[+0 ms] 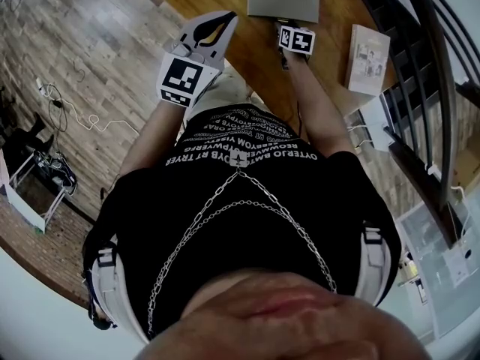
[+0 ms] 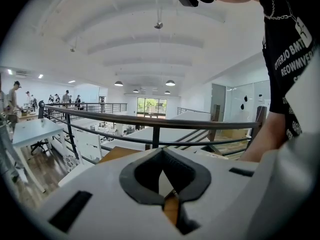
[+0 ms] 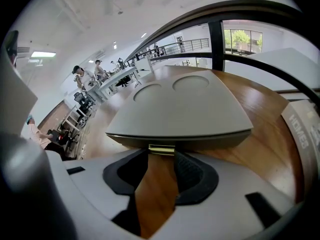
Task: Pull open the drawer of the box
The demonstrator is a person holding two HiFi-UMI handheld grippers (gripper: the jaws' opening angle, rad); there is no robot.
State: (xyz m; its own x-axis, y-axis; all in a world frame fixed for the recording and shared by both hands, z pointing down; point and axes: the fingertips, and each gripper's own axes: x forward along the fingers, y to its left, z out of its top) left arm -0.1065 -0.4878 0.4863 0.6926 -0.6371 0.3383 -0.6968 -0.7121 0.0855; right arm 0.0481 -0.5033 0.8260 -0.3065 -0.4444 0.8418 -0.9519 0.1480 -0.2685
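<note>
Drawer front of the flat grey box (image 3: 185,109) with two round dimples in its lid looks fully closed to me. In the right gripper view it sits flush under the lid edge and I see no gap anywhere along it. The box lies on the brown wooden surface (image 3: 270,119), straight ahead of me, with a pale booklet (image 1: 367,58) well apart on its right.

My right gripper (image 3: 161,159) is tilted down at the middle of the box's near edge. Its dark padded fingers (image 3: 192,176) stand wide. The small brass pull tab (image 3: 161,149) sits right at their mouth, lined up with the gap, and I judge the pads are not yet pressing on it.

My left gripper (image 2: 161,156) is lifted off to the side, aimed out over a railing rather than at the box. Its fingers are brought together with nothing between them.

By my reckoning only the approach is done. Still to come are closing on the tab, drawing it back toward me, and perhaps steadying the box with the idle left gripper so it does not slide along.
</note>
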